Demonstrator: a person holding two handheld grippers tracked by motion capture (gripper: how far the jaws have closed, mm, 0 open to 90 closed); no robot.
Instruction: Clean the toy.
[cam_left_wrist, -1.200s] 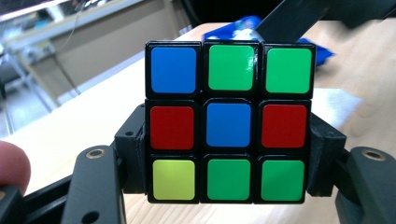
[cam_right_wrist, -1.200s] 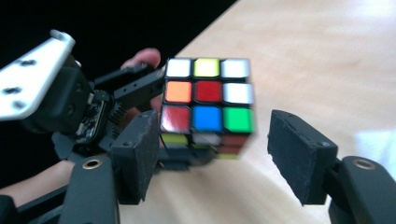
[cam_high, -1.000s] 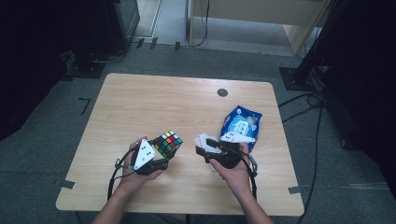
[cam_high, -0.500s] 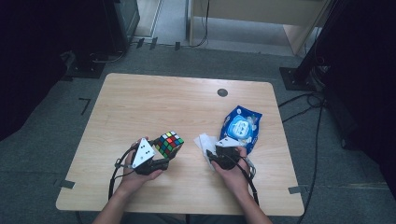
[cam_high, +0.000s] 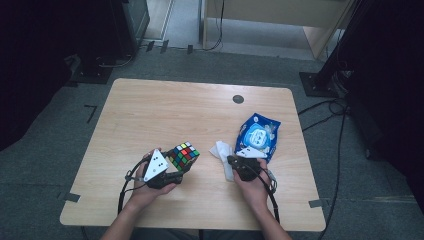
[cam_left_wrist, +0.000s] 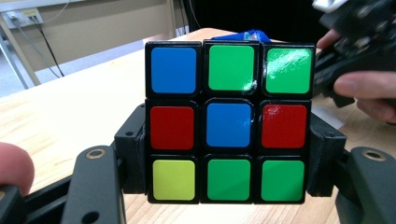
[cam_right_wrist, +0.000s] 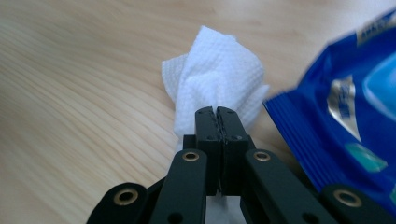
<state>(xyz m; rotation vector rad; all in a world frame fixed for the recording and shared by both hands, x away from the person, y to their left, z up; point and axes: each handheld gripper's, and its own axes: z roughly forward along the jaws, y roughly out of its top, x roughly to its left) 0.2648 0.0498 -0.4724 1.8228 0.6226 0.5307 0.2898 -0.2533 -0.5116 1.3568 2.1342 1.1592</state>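
A: The right gripper (cam_right_wrist: 217, 112) has just been closing, and its jaws are now pinching a crumpled white wipe (cam_right_wrist: 217, 79) that is lying on the table (cam_high: 150, 110), just beside the blue wipes pack (cam_high: 260, 135).

B: And the left gripper (cam_high: 172, 172)?

A: It is clamping the puzzle cube (cam_left_wrist: 229, 121) by two opposite sides, presenting one face toward the right hand.

B: The reason, as judged?

A: The person is likely steadying the cube for wiping.

B: What is the cube looking like?

A: It is showing glossy, scrambled stickers: blue, green, red, one yellow-green, set in black plastic. The wipe is looking textured and bunched.
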